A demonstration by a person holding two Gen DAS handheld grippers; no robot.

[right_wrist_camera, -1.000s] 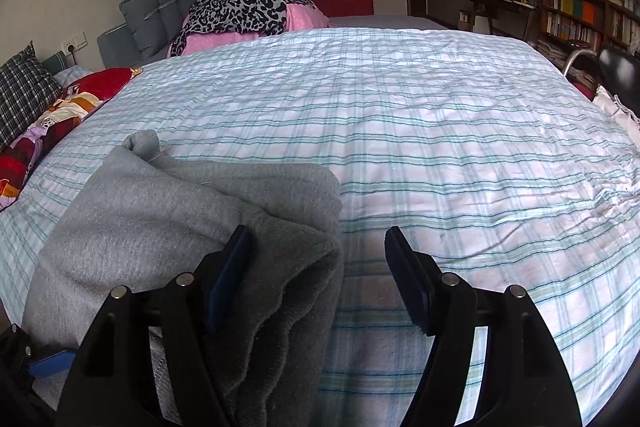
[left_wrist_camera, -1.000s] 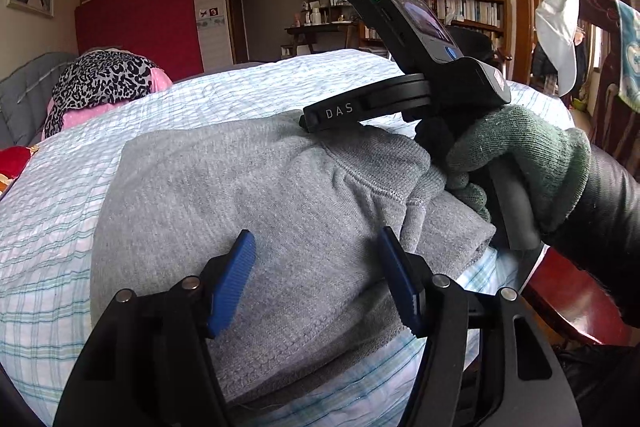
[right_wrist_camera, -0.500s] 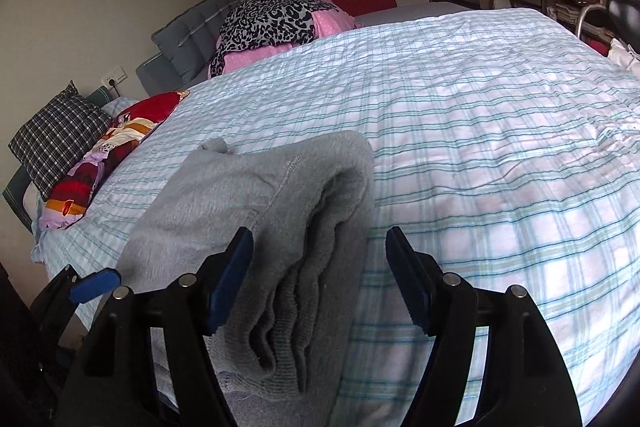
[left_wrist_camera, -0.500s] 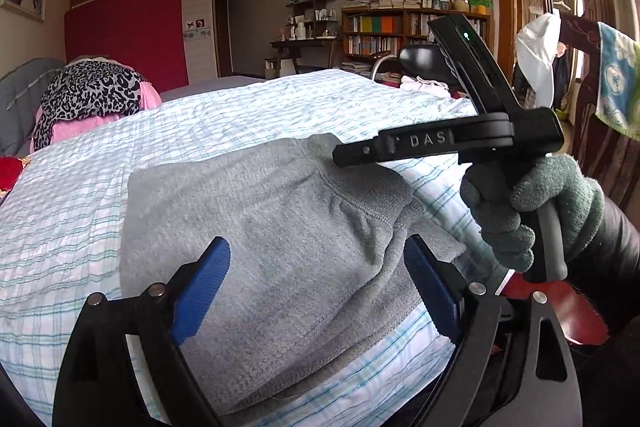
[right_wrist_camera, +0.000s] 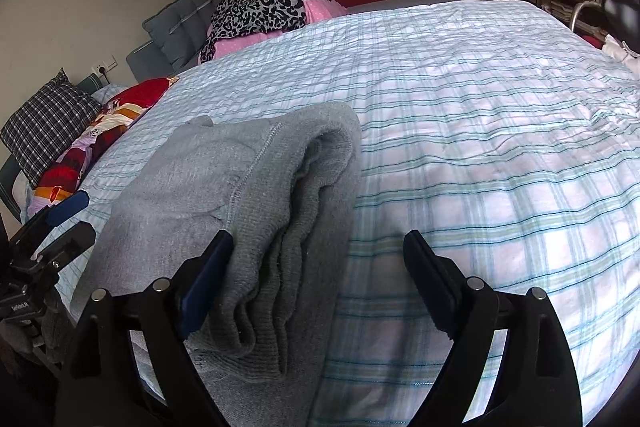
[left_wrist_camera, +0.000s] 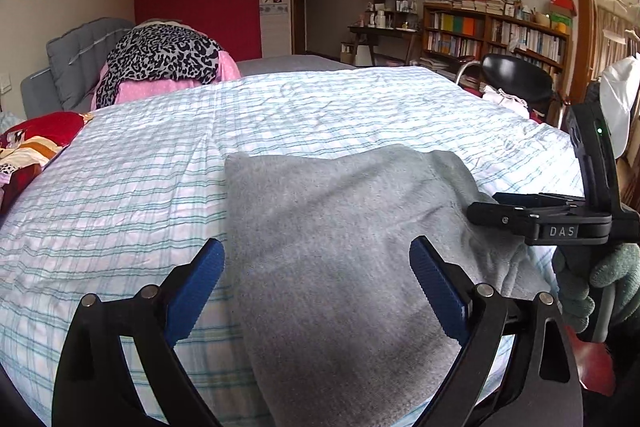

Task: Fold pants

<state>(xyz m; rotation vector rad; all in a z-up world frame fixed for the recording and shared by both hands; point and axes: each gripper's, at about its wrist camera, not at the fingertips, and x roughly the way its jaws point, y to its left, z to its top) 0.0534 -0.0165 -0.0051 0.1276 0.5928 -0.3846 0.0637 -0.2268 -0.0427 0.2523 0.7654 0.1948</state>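
Folded grey pants (left_wrist_camera: 340,227) lie in a thick stack near the front edge of the bed's checked sheet (left_wrist_camera: 160,187). My left gripper (left_wrist_camera: 316,283) hovers over the near part of the pants. Its jaws are opening, and the blue pads stand wide without pressing the cloth. In the right wrist view the pants (right_wrist_camera: 248,203) show their layered folded edge. My right gripper (right_wrist_camera: 318,283) straddles that edge, its jaws opening too, with no pad squeezing the cloth. A gloved hand (left_wrist_camera: 592,279) holds the right gripper (left_wrist_camera: 486,213) at the stack's right side.
A leopard-print and pink heap (left_wrist_camera: 160,63) sits at the bed's head, with red patterned bedding (right_wrist_camera: 100,143) and a checked pillow (right_wrist_camera: 44,123) on the left. A bookshelf (left_wrist_camera: 492,35) and black chair (left_wrist_camera: 516,75) stand beyond the far right side.
Both grippers' jaws have spread wider. The left gripper has pulled back and risen off the pants. The right gripper has slid off the stack to its right side.
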